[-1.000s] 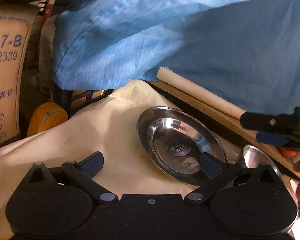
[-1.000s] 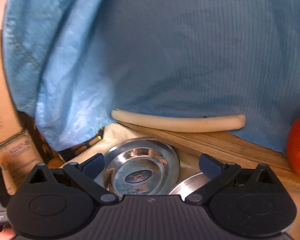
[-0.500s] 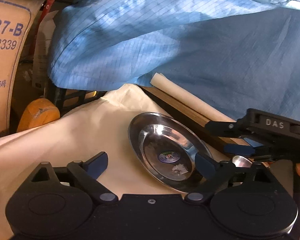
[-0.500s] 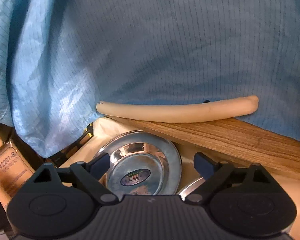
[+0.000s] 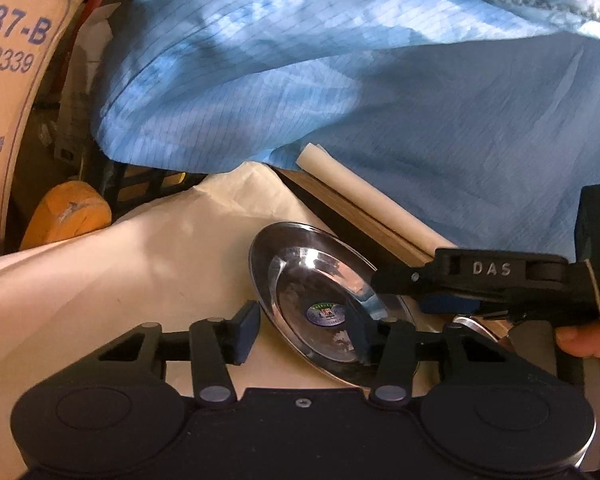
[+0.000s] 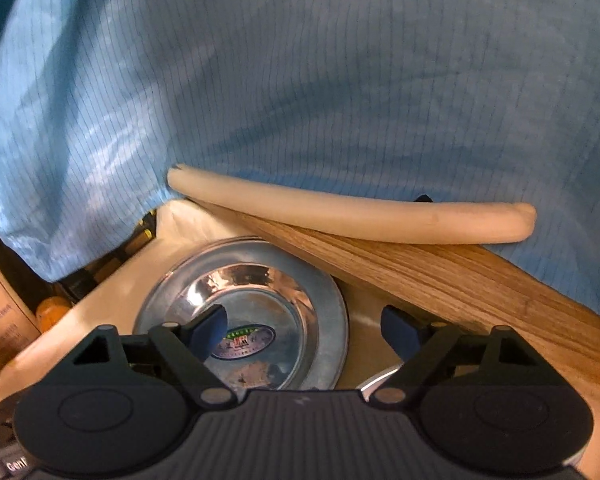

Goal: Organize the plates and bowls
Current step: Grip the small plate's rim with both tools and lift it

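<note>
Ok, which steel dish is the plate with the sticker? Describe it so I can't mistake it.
Start at the wooden board under the blue cloth, with the cream cloth spread below it. The steel plate lies on that cream cloth, against the board's lower edge. Unlike the second steel dish, of which only a rim shows, it lies in full view with an oval sticker at its centre.

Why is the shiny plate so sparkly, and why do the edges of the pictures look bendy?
Left wrist view: lamp glare streaks white across the steel plate, and the fisheye lens curves the cardboard box. Right wrist view: the plate mirrors warm light, the foam roll looks bowed, and the blue cloth is unevenly lit.
</note>
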The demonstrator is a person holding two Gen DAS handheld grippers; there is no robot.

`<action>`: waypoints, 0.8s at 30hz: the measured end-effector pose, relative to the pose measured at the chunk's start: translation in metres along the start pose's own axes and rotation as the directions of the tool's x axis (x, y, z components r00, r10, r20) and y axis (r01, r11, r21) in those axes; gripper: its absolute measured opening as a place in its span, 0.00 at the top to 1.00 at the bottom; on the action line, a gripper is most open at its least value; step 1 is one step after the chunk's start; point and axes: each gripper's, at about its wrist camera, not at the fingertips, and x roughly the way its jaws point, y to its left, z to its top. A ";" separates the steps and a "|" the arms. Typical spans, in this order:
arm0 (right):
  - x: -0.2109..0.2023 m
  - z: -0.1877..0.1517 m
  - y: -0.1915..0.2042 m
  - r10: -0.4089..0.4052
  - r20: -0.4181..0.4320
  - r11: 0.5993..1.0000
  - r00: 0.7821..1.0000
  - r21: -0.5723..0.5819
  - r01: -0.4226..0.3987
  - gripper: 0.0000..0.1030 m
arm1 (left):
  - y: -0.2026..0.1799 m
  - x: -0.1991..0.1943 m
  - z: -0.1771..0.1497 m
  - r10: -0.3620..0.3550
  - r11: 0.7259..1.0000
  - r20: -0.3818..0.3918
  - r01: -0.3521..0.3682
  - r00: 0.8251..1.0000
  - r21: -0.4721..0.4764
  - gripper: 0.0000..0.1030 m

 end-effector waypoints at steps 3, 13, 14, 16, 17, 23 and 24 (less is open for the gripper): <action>0.003 0.000 0.005 -0.020 -0.016 0.999 1.000 -0.031 0.020 0.15 | 0.002 0.000 0.000 0.001 1.000 0.002 -0.001 1.000 -0.012 0.57; 0.005 -0.002 0.011 -0.068 -0.027 0.996 0.997 -0.054 0.066 0.29 | 0.004 0.003 0.001 0.016 1.000 -0.016 -0.016 1.000 -0.013 0.69; 0.005 -0.002 0.012 -0.071 -0.027 0.996 0.997 -0.059 0.070 0.31 | 0.004 0.004 0.001 0.018 1.000 -0.018 -0.018 1.000 -0.014 0.69; 0.004 -0.003 0.014 -0.066 -0.027 0.995 0.997 -0.070 0.064 0.32 | 0.005 0.005 0.001 0.027 1.000 -0.025 -0.027 0.999 -0.016 0.72; 0.004 -0.003 0.015 -0.057 -0.028 0.996 0.998 -0.075 0.055 0.33 | 0.006 0.005 0.001 0.029 0.999 -0.027 -0.029 0.999 -0.020 0.73; 0.003 -0.004 0.017 -0.068 -0.040 0.994 0.997 -0.083 0.064 0.48 | 0.008 0.008 0.000 0.036 0.999 -0.040 -0.037 0.999 -0.024 0.83; 0.002 -0.004 0.017 -0.076 -0.037 0.994 0.996 -0.079 0.073 0.55 | 0.008 0.008 0.000 0.037 0.999 -0.040 -0.038 0.999 -0.024 0.83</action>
